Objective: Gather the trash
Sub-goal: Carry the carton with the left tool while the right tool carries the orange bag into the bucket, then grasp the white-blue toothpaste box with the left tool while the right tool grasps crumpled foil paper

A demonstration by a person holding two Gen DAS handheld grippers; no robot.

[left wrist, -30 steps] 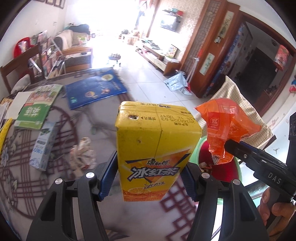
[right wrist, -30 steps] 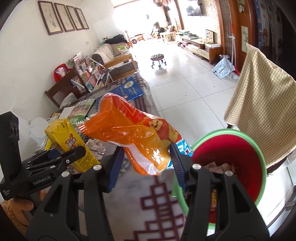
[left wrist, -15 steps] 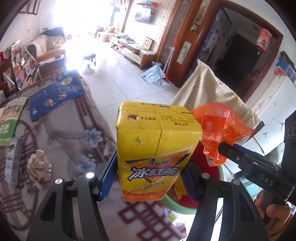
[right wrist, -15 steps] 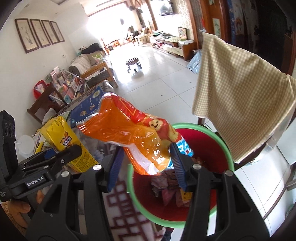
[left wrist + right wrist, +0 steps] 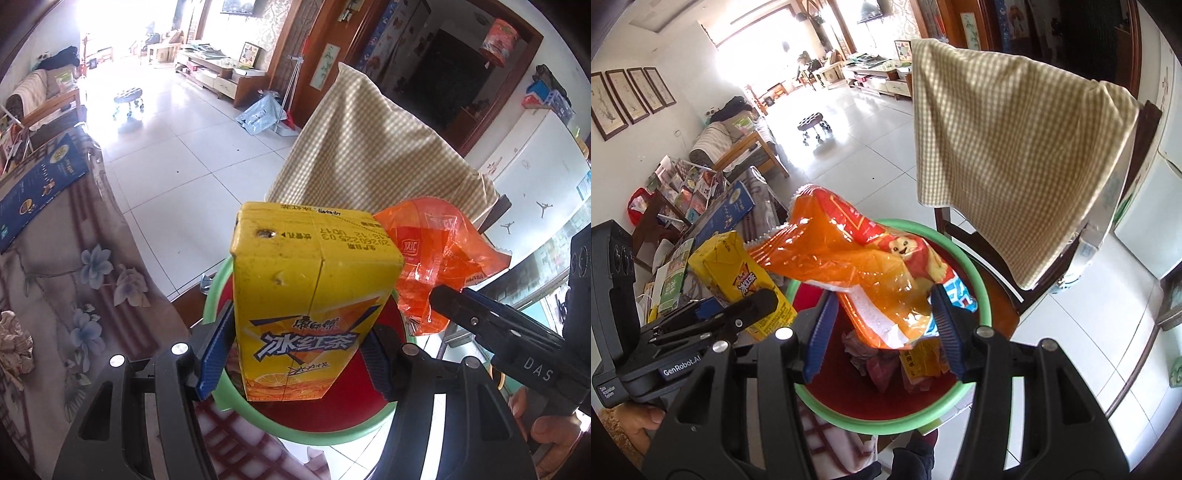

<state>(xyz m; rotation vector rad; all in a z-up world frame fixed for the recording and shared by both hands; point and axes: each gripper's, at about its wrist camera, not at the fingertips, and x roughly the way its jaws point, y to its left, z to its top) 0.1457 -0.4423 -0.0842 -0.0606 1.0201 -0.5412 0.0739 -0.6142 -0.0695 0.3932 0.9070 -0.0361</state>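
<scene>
trash is hanging over the bin in both grippers. on the left, the left gripper [image 5: 297, 356] is standing about half open, its blue pads pinching the lower sides of a yellow tea carton [image 5: 310, 306], which is sitting upright over the near-left part of the green-rimmed red bin [image 5: 982, 291]. to its right, the right gripper [image 5: 882, 325] is holding a crinkled orange snack bag [image 5: 864, 273] with narrower jaws, the bag bulging up and leftward above the bin's middle. wrappers are already lying inside. further right, a checked cloth [image 5: 1004, 147] is draping a chair just beside the bin. to drop well, i'd judge the carton is needing to go a little further over the rim before the pads part, so it isn't catching the near edge; the light bag is wanting a low, clean release.
</scene>
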